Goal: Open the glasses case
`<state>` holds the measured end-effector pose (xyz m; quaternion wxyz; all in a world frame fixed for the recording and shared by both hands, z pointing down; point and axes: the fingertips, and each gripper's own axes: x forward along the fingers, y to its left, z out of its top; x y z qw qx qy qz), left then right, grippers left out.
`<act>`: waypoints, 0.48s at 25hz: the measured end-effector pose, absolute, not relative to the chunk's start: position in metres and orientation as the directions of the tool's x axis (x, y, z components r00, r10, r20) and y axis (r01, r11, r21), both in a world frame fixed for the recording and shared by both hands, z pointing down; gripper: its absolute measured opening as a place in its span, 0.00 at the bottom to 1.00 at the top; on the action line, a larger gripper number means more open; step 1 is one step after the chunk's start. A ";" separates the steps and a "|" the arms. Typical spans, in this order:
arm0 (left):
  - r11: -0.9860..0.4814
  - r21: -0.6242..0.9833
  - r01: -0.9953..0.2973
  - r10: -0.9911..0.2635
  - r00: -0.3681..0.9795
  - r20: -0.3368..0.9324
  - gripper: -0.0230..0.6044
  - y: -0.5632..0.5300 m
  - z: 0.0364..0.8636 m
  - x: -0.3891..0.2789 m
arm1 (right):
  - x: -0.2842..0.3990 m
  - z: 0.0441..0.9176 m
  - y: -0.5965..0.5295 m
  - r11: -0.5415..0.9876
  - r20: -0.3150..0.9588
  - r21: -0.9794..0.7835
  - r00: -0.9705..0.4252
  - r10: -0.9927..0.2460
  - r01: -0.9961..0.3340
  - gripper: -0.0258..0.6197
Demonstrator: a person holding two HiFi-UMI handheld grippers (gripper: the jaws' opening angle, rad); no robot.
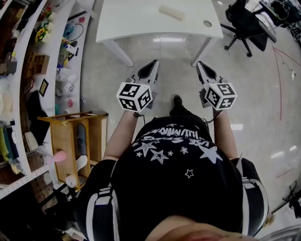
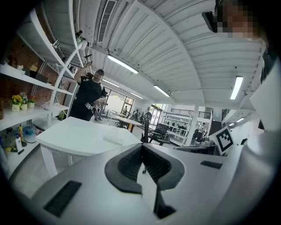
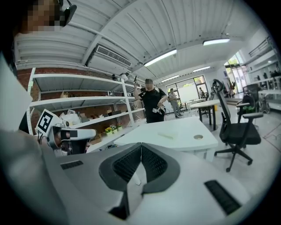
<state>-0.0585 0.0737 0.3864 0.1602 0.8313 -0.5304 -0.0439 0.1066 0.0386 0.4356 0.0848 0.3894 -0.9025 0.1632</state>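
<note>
Left gripper: jaws pressed together, ribbed black pads meeting at the tip, nothing between them. Right gripper: same, jaws closed and empty. In the head view the left gripper and right gripper sit mid-frame in front of the person, over grey floor, pointing toward the white rectangular surface at top centre and not over it yet. The pale cream oblong glasses case lies flat on that surface, top centre of the head view, well apart from both grippers, and looks closed. It shows small left of centre in the left gripper view and right of centre in the right gripper view. A round cable hole is near the surface's right corner, right of the case. Black office chair upper right, white shelving with clutter along the left edge, wooden cart lower left. Judgement: the case is probably light with a rigid, smooth shell, likely to slide on the slick top; can't tell the hinge side from here. Best guess is to pin the lower half at one end with one gripper and take the lid's front lip with the other. The jaws would need to open first. Opening not started.
</note>
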 end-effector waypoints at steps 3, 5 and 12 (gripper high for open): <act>-0.369 0.306 -0.878 -0.905 0.414 0.097 0.06 0.049 0.384 -0.057 | 0.112 0.433 0.008 0.647 0.270 -0.231 -0.687 -0.675 -0.726 0.05; -0.356 0.306 -0.883 -0.910 0.402 0.101 0.06 0.034 0.384 -0.056 | 0.116 0.432 -0.009 0.649 0.269 -0.233 -0.689 -0.673 -0.724 0.05; -0.318 0.312 -0.896 -0.923 0.368 0.116 0.06 -0.010 0.387 -0.045 | 0.128 0.436 -0.059 0.663 0.277 -0.245 -0.707 -0.651 -0.707 0.05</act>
